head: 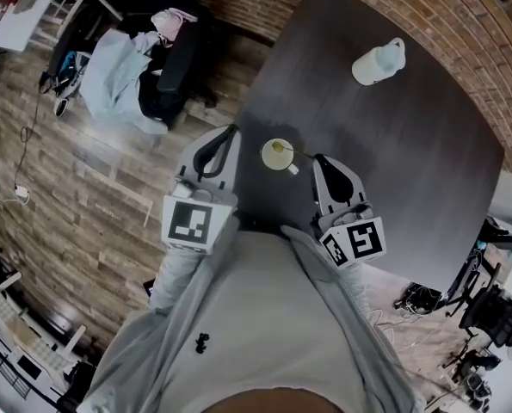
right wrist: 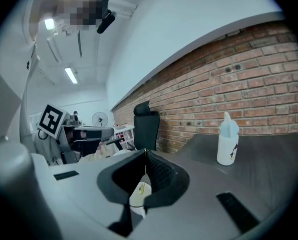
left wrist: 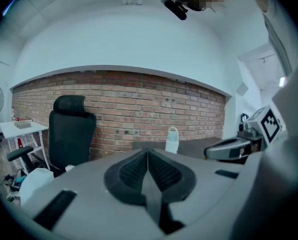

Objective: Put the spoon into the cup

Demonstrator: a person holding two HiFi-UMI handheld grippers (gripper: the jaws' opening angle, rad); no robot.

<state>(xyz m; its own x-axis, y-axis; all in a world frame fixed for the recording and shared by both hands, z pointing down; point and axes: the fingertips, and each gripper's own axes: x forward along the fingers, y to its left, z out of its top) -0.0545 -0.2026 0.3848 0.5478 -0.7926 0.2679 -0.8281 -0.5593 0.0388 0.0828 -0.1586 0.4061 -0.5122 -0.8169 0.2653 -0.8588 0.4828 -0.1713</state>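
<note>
A white cup [head: 271,161] stands near the front edge of the dark table [head: 393,170]. The spoon [head: 280,147] has a yellow-green bowl and a thin wire-like handle. Its bowl hangs in the mouth of the cup, and the handle runs right to my right gripper [head: 316,157], which is shut on it. In the right gripper view the spoon [right wrist: 141,188] dangles from the shut jaws [right wrist: 145,152] over the cup [right wrist: 136,202]. My left gripper [head: 234,129] hovers just left of the cup, beyond the table's edge. It is shut with nothing in it [left wrist: 147,152].
A white squeeze bottle [head: 378,63] stands at the far side of the table, also in the gripper views [right wrist: 228,140] [left wrist: 172,140]. A black office chair [head: 174,67] and a pale blue bundle [head: 118,84] sit on the wooden floor to the left.
</note>
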